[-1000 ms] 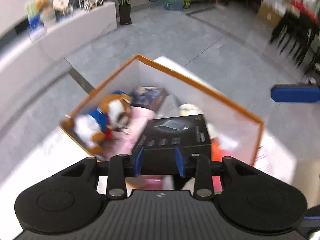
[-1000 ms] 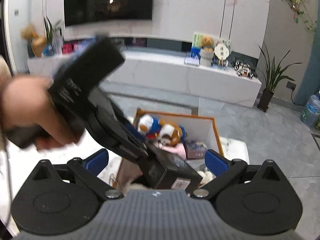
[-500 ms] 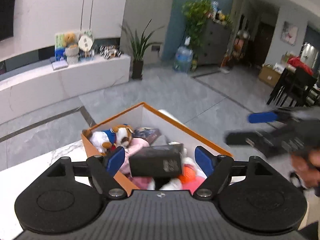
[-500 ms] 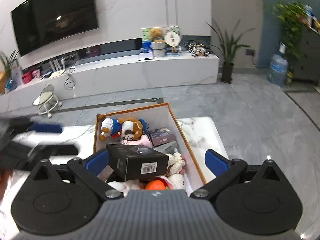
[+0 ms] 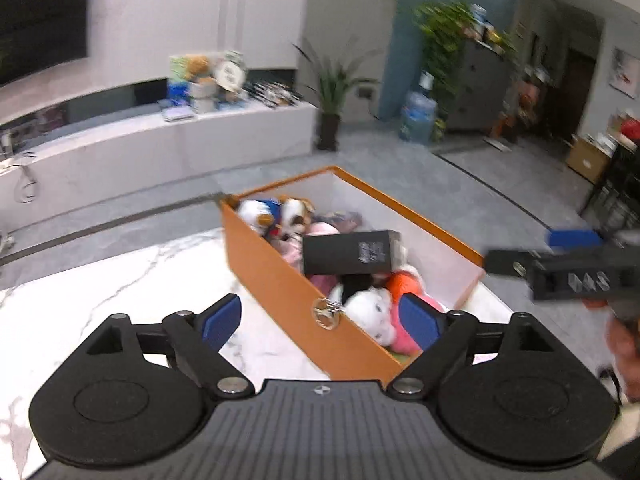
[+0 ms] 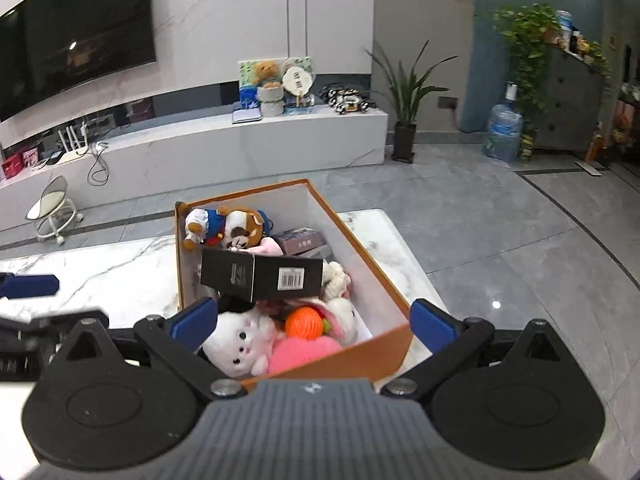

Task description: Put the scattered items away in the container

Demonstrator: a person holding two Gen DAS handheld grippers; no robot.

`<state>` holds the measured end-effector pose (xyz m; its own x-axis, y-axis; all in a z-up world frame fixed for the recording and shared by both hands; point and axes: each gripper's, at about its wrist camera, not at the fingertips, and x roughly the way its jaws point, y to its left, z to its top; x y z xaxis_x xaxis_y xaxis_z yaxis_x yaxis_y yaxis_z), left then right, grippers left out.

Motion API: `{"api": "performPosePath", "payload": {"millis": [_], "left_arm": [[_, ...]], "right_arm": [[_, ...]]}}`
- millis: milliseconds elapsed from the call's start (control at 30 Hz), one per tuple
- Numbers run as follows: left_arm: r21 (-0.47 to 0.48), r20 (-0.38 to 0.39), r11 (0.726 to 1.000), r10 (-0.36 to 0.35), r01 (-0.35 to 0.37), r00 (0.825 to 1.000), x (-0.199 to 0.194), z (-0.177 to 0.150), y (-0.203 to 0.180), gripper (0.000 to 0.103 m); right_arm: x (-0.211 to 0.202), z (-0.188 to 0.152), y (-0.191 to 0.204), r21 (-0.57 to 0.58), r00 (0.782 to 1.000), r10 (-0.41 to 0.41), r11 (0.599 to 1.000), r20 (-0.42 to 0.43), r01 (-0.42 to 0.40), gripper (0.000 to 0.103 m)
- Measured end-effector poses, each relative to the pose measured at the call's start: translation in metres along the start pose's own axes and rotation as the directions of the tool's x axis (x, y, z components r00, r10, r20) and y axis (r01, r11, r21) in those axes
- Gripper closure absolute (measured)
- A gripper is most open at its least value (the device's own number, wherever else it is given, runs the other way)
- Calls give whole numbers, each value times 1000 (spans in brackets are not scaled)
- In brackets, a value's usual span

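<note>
**Black box lands in the bin, both tools clear**

The black box [image 6: 262,278] lies on top of the plush pile inside the orange bin [image 5: 280,284], long axis across the bin. Left tool [image 5: 320,322] has just been opening and now stands wide, nothing between its pads, the bin's near wall right ahead of it. Right tool [image 6: 312,320] gapes wide too, empty, looking down the bin's length, so it seems the nearer one. Its view shows the box's barcode and the white rabbit [image 6: 240,340]; the left view instead catches the bin's orange outer wall and bare marble worktop [image 5: 120,276], no stray item visible
</note>
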<state>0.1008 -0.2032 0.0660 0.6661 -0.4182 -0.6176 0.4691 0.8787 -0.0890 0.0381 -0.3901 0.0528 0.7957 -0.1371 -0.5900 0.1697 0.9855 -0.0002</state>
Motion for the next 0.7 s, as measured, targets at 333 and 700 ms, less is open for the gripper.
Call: {"api": "performPosePath", "payload": {"millis": [333,700], "left_arm": [[38,31,999,29,-30,999,1,-9,-20,0],[3,23,1000,17,-17,1000,-1,-20,-8,0]], "right_arm": [[-13,-11,27,-37,981,-187,981,56,189,1],[-13,-9,35,-39,977,-209,977,45,211,1]]}}
